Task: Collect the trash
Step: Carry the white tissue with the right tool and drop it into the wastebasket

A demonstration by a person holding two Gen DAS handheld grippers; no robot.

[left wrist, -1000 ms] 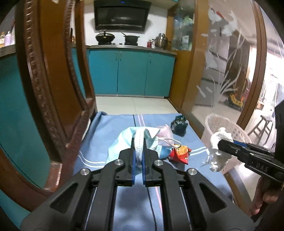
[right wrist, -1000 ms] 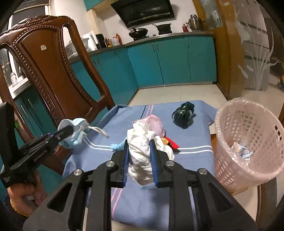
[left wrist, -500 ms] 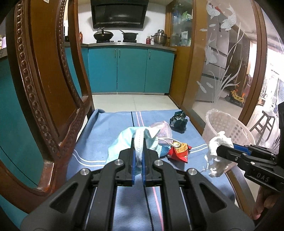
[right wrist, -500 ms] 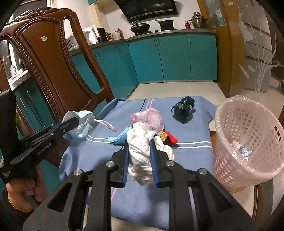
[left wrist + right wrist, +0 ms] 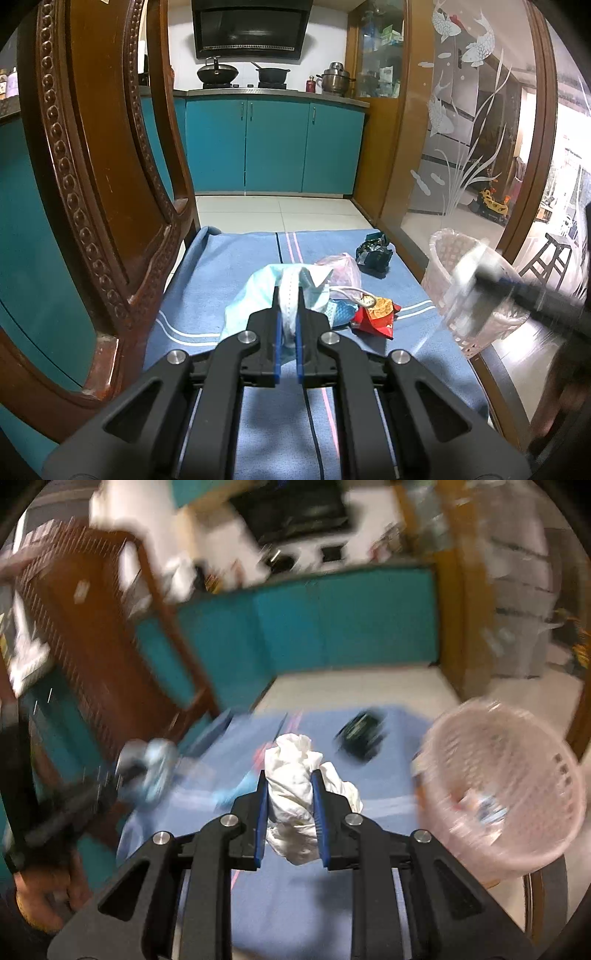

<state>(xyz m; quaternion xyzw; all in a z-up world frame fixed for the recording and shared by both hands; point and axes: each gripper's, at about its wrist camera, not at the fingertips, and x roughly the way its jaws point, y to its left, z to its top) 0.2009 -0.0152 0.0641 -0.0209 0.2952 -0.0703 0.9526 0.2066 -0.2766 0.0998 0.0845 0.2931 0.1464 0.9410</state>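
Observation:
My left gripper [image 5: 287, 295] is shut on a light blue face mask [image 5: 258, 295] and holds it above the blue cloth [image 5: 207, 295]. My right gripper [image 5: 289, 779] is shut on a crumpled white tissue [image 5: 295, 775], also lifted; in the left wrist view it is a blur in front of the pink basket [image 5: 443, 258]. On the cloth lie a red snack wrapper [image 5: 375, 315], a pink plastic bag [image 5: 341, 267] and a dark crumpled wrapper [image 5: 373, 253]. The pink basket [image 5: 506, 790] stands at the right with some scraps inside.
A carved wooden chair back [image 5: 92, 184] stands close on the left. A glass partition with a wooden frame [image 5: 461, 147] is on the right. Teal kitchen cabinets [image 5: 273, 147] are behind. A stool [image 5: 546, 254] stands far right.
My right gripper has swung fast with the tissue towards the basket, blurring its view. My left gripper has drawn back a little with the mask.

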